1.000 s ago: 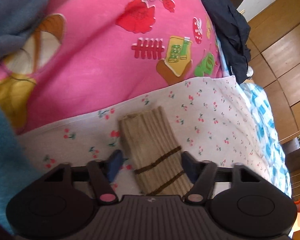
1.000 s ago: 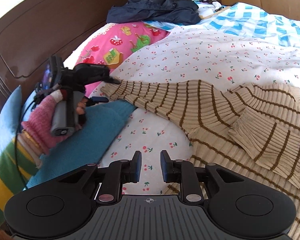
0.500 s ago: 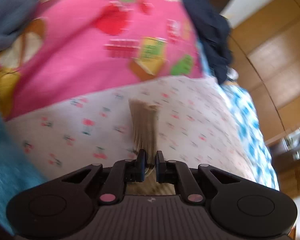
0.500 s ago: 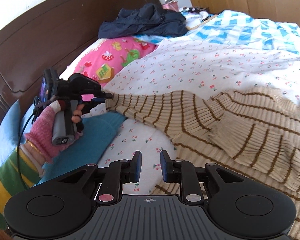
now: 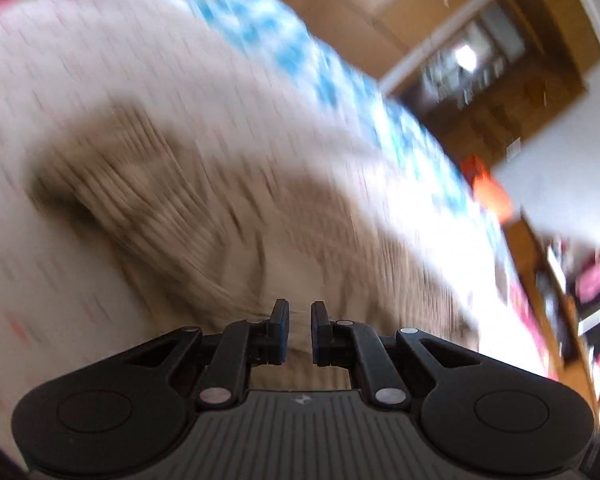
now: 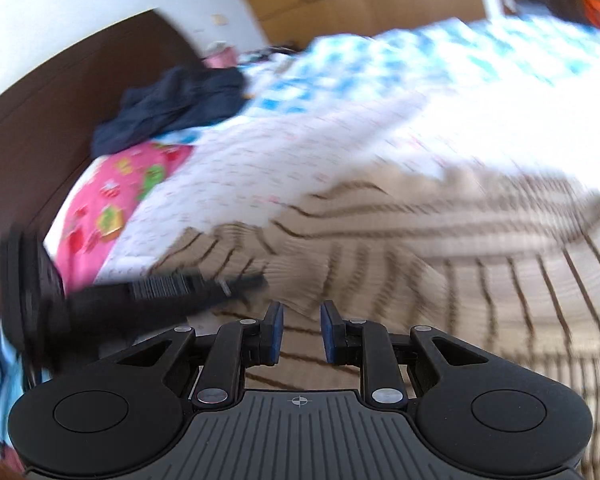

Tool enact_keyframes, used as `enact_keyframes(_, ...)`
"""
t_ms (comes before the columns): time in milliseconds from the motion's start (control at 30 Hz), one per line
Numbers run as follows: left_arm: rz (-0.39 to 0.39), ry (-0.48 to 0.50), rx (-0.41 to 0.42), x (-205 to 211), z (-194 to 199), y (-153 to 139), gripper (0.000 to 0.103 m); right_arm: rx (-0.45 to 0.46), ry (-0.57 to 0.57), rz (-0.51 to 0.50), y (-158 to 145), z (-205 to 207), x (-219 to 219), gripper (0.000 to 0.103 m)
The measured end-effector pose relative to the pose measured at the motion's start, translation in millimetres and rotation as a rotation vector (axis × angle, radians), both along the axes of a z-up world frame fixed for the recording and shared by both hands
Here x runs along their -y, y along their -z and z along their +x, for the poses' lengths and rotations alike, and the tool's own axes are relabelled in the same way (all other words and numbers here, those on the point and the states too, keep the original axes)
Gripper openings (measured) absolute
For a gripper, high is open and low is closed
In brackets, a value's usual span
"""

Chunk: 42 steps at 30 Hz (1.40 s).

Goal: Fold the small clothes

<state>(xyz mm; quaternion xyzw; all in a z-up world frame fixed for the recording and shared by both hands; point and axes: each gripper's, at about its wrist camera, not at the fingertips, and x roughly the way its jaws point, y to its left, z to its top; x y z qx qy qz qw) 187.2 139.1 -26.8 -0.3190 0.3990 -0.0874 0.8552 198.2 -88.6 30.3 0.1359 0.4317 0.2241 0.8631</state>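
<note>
Right wrist view, bed: a white sheet printed with tiny cherries covers the mattress, blurred by motion, with a dark wooden headboard curving from nine to eleven o'clock.
Blue blanket: a blue-and-white checked blanket lies at twelve o'clock, beyond the sheet.
Sweater: the beige sweater with brown stripes sprawls across the sheet from the centre to four o'clock.
Pillow: a pink pillow with bright cartoon shapes sits at nine o'clock, a heap of dark clothing just behind it.
Left gripper: the left gripper shows its jaws drawn in and clamped on a bunched fold of the sweater; from the right wrist it reaches in at eight o'clock, its tip on the knit.
Right gripper: the right gripper hangs over the striped knit at six o'clock, jaws a little apart, nothing pinched between them.
</note>
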Motion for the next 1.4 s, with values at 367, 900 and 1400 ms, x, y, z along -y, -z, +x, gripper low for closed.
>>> enact_keyframes(367, 0.144, -0.112, 0.024, 3.5, -65.3, -3.0, 0.023, -0.124, 0.034, 0.226, 35.8, 21.1, 2.5, 0.031)
enact_keyframes(900, 0.084, -0.125, 0.020, -7.6, -57.0, 17.5, 0.029, -0.287, 0.231, 0.338, 77.8, 41.3, -20.5, 0.033)
enact_keyframes(1400, 0.071, -0.118, 0.021, -7.5, -60.8, 15.2, 0.036, -0.070, 0.184, 0.249, 12.1, 44.6, -20.8, 0.005)
